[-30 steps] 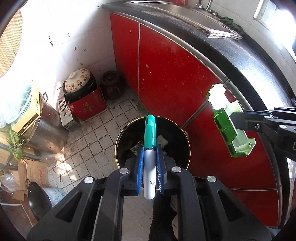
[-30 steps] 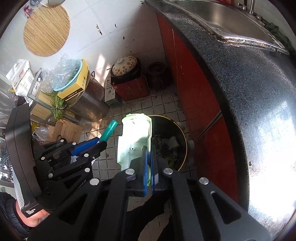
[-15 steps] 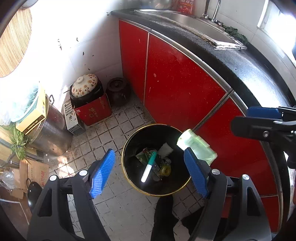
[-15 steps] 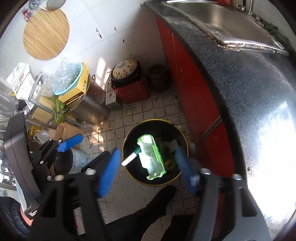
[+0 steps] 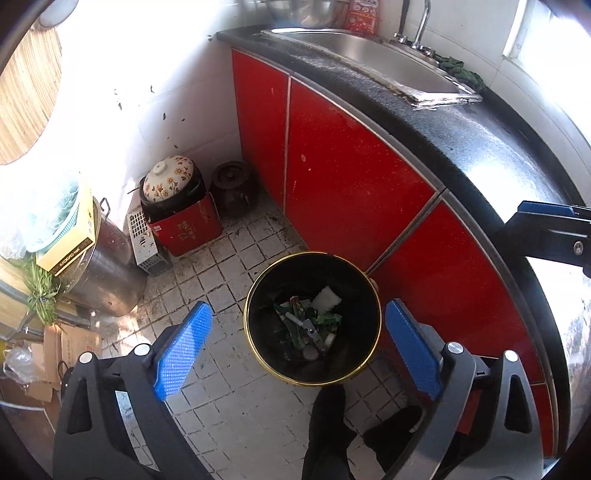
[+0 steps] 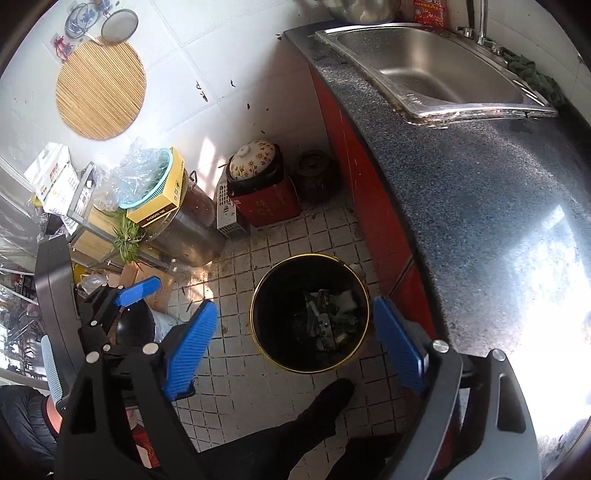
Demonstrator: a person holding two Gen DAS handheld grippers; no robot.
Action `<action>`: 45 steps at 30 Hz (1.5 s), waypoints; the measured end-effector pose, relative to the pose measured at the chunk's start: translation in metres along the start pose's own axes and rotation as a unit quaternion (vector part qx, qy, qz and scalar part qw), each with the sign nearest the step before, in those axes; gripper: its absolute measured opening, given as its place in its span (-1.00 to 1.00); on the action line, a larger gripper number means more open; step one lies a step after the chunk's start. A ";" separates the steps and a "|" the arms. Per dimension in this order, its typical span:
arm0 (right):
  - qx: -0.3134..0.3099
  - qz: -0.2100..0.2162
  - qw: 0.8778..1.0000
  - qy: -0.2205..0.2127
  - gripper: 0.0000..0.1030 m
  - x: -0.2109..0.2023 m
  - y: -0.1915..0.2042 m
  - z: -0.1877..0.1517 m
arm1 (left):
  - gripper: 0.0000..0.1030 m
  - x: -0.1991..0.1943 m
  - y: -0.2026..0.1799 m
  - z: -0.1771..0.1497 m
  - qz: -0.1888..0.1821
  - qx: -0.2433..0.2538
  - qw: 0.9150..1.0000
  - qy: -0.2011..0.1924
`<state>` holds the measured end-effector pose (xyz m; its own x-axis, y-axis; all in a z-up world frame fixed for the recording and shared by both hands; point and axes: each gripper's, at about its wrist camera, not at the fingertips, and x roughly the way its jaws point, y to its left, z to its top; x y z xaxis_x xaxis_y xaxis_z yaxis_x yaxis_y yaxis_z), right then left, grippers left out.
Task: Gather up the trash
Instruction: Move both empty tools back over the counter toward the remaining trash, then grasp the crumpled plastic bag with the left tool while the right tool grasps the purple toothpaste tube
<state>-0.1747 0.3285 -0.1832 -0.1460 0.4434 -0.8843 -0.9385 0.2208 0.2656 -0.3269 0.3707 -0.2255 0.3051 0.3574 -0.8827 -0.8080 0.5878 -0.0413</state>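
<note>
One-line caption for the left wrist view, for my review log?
Left gripper open and empty above the black trash bin beside red cabinets, scraps lying at its bottom.

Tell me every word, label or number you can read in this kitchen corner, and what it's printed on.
Yellow box: dark print along its side, roughly "KAGOO...", too blurred to be sure.
Red box: faint gold characters, unreadable.
White bag: red characters, too small to read.
Red packet at the top edge: print blurred.
No numbers or signs can be read.
</note>
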 end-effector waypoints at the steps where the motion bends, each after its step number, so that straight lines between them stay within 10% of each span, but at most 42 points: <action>1: 0.003 -0.008 1.000 -0.007 0.64 -0.010 -0.006 -0.001 | 0.79 -0.005 -0.007 0.004 -0.004 0.013 1.000 -0.004; 12: 0.138 -0.124 0.976 -0.112 0.64 -0.163 -0.123 -0.065 | 0.83 -0.065 -0.153 0.052 -0.131 0.208 0.967 -0.067; 26: 0.336 -0.268 0.885 -0.178 0.64 -0.324 -0.223 -0.260 | 0.83 -0.113 -0.397 0.026 -0.301 0.430 0.850 -0.044; 32: 0.362 -0.265 0.875 -0.181 0.64 -0.340 -0.237 -0.307 | 0.83 -0.127 -0.448 0.005 -0.321 0.484 0.813 -0.042; 45: 0.335 -0.236 0.898 -0.161 0.64 -0.335 -0.291 -0.313 | 0.83 -0.106 -0.501 0.010 -0.295 0.517 0.803 -0.035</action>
<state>0.0489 -0.1563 -0.0844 0.4177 0.3664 -0.8314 -0.4567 0.8757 0.1566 0.0507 0.0456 -0.1070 0.5376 -0.1856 -0.8225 0.3269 0.9451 0.0004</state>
